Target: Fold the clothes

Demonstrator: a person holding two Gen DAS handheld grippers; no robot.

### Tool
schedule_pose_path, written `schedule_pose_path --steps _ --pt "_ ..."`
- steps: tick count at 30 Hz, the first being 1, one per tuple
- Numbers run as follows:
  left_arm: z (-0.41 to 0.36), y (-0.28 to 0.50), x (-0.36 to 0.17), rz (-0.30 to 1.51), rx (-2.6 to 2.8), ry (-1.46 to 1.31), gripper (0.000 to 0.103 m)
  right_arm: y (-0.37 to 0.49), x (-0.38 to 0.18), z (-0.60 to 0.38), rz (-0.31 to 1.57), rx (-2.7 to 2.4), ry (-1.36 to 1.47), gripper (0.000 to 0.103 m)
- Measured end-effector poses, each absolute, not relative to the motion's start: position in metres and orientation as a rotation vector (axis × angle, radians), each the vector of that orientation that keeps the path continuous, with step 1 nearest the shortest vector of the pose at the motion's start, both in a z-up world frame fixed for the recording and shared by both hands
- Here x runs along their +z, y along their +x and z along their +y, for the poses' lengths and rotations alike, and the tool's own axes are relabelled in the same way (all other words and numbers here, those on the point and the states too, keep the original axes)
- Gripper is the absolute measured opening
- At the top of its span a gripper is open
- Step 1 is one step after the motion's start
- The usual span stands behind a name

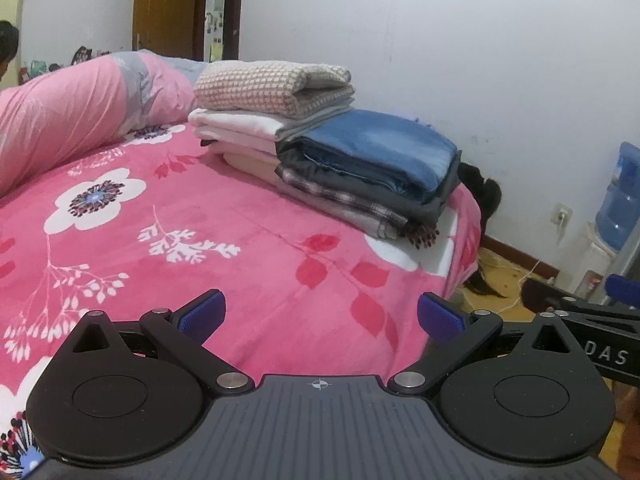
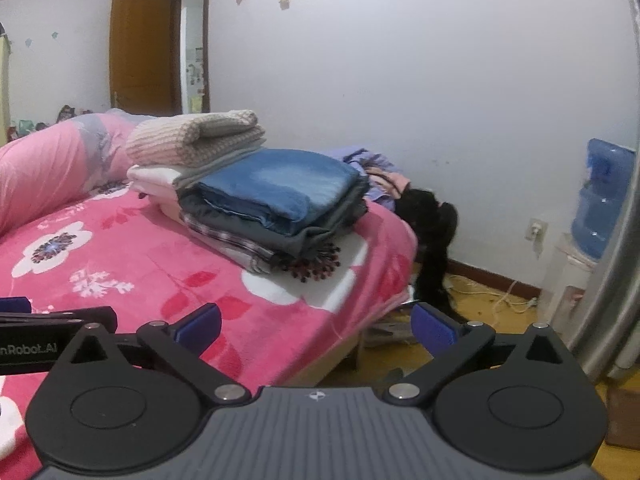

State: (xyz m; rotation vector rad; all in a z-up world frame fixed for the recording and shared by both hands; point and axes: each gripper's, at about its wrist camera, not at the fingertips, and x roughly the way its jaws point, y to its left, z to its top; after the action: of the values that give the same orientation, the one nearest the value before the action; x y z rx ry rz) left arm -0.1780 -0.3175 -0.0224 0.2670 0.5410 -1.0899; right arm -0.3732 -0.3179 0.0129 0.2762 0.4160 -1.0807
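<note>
A stack of folded clothes lies at the bed's far right corner, with folded blue jeans (image 1: 384, 148) on top over grey and plaid pieces (image 1: 344, 200). Behind it, a folded knit sweater (image 1: 272, 86) rests on white folded items. The same jeans (image 2: 280, 188) and sweater (image 2: 196, 136) show in the right wrist view. My left gripper (image 1: 320, 316) is open and empty above the pink floral bedspread (image 1: 180, 216). My right gripper (image 2: 316, 326) is open and empty over the bed's edge. A pile of unfolded clothes (image 2: 376, 172) lies behind the stack.
A rolled pink duvet (image 1: 72, 116) lies along the far left. A dark garment (image 2: 432, 232) hangs off the bed's corner to the floor. A water dispenser with a blue bottle (image 2: 604, 200) stands at the right wall. Cables (image 2: 504, 300) lie on the floor.
</note>
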Motion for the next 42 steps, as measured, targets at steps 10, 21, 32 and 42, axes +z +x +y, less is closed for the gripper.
schedule_pose_path --steps 10,21,32,42 --pt "-0.307 -0.196 -0.021 0.523 -1.151 0.230 0.103 -0.398 0.018 -0.298 0.385 -1.171 0.260 0.103" --pt "-0.326 -0.212 -0.028 0.535 -1.107 0.317 0.103 -0.406 0.015 -0.310 0.424 -1.205 0.262 0.103" --pt "-0.337 -0.212 -0.025 0.561 -1.090 0.302 0.103 -0.411 0.009 -0.328 0.447 -1.198 0.313 0.103" --pt "-0.346 -0.207 -0.021 0.570 -1.068 0.315 0.103 -0.400 0.012 -0.337 0.467 -1.171 0.300 0.103"
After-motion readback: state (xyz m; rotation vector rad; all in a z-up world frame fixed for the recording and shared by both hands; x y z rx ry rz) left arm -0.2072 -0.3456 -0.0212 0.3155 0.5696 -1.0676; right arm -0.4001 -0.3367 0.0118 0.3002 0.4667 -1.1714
